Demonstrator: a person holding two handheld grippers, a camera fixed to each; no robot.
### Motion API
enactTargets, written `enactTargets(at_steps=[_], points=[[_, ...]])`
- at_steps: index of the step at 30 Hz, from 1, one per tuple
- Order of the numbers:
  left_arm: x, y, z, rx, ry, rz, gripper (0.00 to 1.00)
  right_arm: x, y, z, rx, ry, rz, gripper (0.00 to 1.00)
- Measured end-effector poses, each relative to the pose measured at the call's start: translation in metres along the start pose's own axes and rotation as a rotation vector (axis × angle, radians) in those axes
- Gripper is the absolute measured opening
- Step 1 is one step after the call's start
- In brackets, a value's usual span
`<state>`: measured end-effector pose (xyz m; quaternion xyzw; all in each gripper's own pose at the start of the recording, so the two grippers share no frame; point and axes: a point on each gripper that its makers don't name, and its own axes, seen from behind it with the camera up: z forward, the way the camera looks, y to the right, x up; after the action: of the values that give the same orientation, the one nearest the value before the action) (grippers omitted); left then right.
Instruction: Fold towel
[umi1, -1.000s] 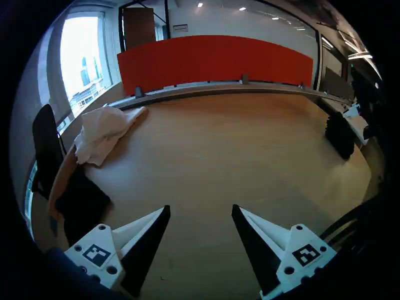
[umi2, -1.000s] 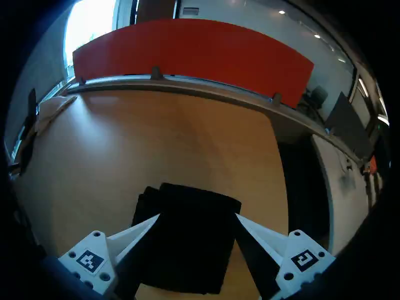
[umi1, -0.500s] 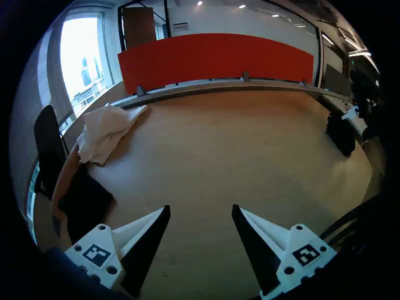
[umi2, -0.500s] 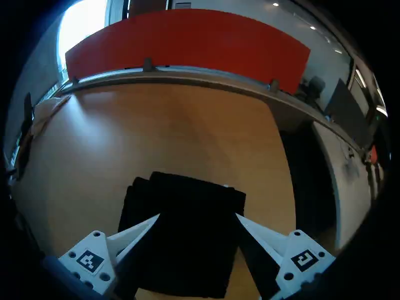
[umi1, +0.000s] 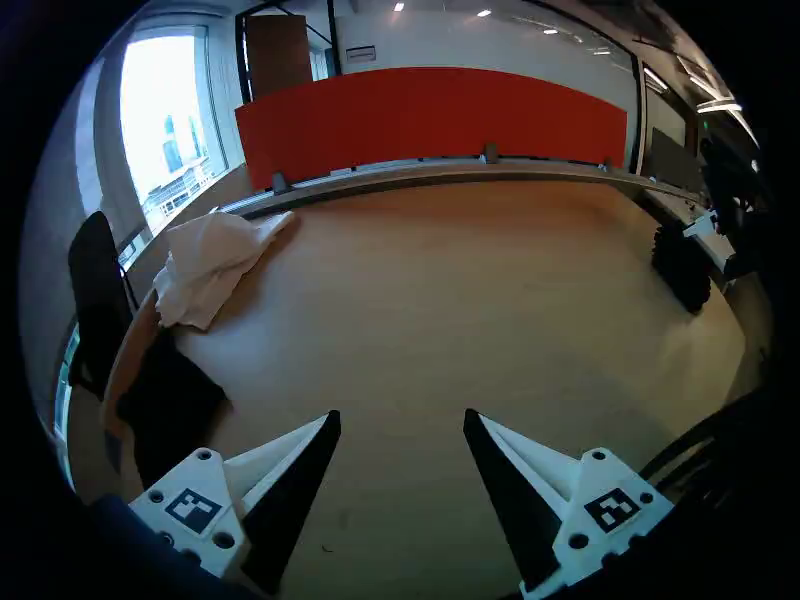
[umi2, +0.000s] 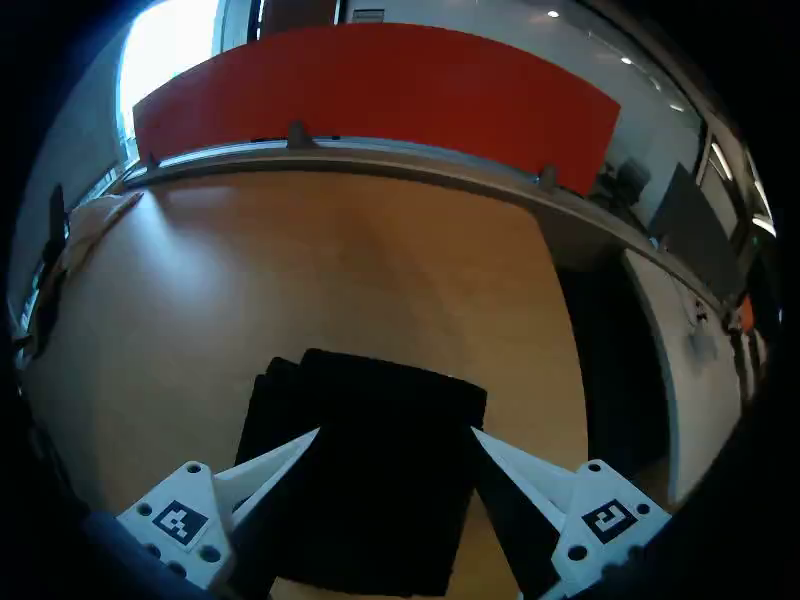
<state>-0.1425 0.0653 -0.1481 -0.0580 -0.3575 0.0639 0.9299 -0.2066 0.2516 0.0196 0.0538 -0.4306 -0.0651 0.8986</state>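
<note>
Low over the table (umi1: 450, 300), left tool (umi1: 399, 414) and right tool (umi2: 394, 431) gape empty, the right above folded black towels (umi2: 385, 400).

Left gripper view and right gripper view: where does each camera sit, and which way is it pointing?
Left gripper view: rides on the left gripper, looking forward between its open fingers across the wooden table toward the red partition; white towel crumpled far left.
Right gripper view: rides on the right gripper, tilted down over a dark folded cloth seen between its open fingers.
Shared: the table, the partition, the white towel.
</note>
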Motion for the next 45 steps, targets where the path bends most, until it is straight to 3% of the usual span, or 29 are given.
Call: enactTargets(at_steps=[15, 33, 45], points=[[0.005, 0.001, 0.0, -0.008, 0.017, 0.001, 0.91, -0.003, -0.008, -0.017, 0.0, 0.023, 0.006, 0.96], [0.008, 0.001, 0.001, -0.025, 0.03, -0.001, 0.91, -0.045, -0.036, -0.041, 0.007, 0.017, 0.027, 0.96], [0.006, -0.003, -0.001, -0.025, 0.028, 0.002, 0.91, -0.069, -0.051, -0.044, 0.021, -0.001, 0.032, 0.96]])
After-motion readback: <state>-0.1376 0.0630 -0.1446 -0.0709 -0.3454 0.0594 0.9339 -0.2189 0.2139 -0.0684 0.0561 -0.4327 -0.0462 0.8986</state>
